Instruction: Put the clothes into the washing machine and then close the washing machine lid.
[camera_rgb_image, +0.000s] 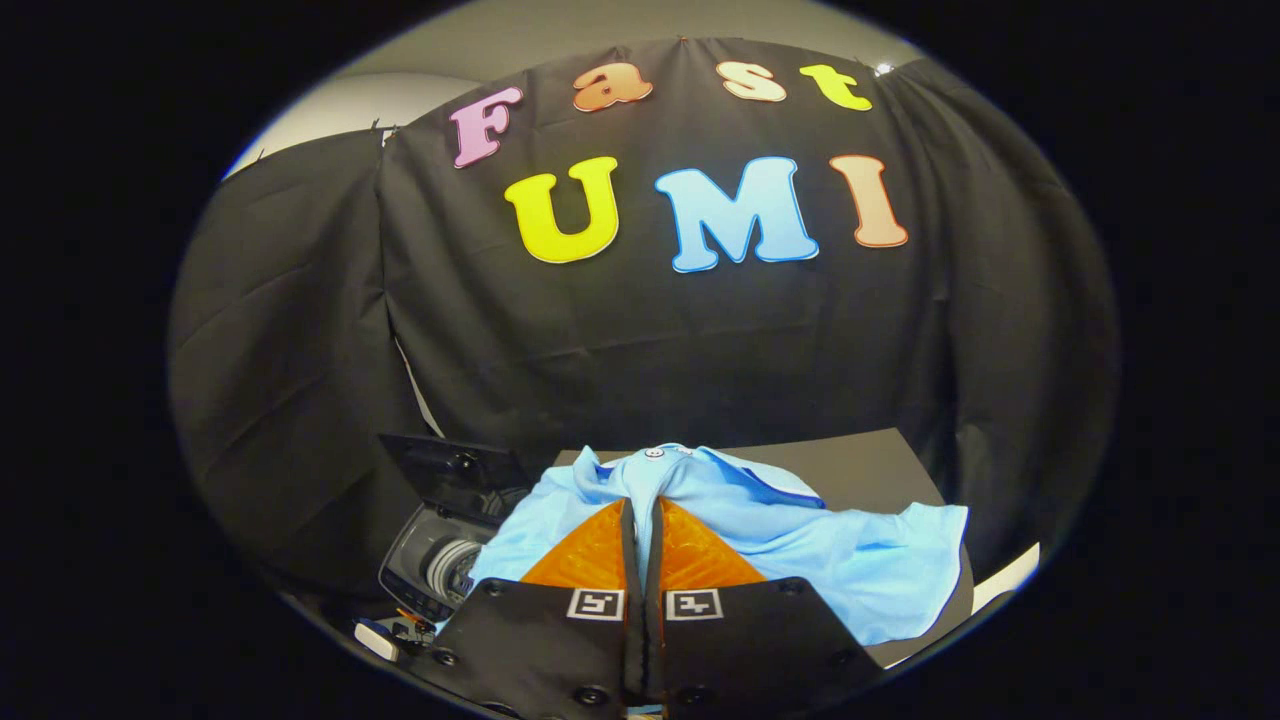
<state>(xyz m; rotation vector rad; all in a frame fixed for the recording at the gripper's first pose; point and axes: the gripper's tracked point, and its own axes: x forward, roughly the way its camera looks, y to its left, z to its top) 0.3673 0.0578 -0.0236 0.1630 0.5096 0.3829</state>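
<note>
A light blue shirt (860, 560) lies crumpled on the dark table (880, 465), spread out to the right of the fingers. Its collar with a small white button (653, 453) rises just beyond the fingertips. My gripper (640, 503) is shut on the shirt, with a fold of the cloth pinched between the two tips and bunching up around them. A small washing machine (440, 565) stands to the left of the fingers, below table height. Its dark lid (450, 470) is tilted up and open, and the round drum opening (455, 568) shows beneath it, partly hidden by the shirt.
The black cloth wall hangs close behind the table and wraps round the left side behind the machine. A white strip (1010, 575) shows past the table's right edge. Small items (385, 640) lie beside the machine's near side.
</note>
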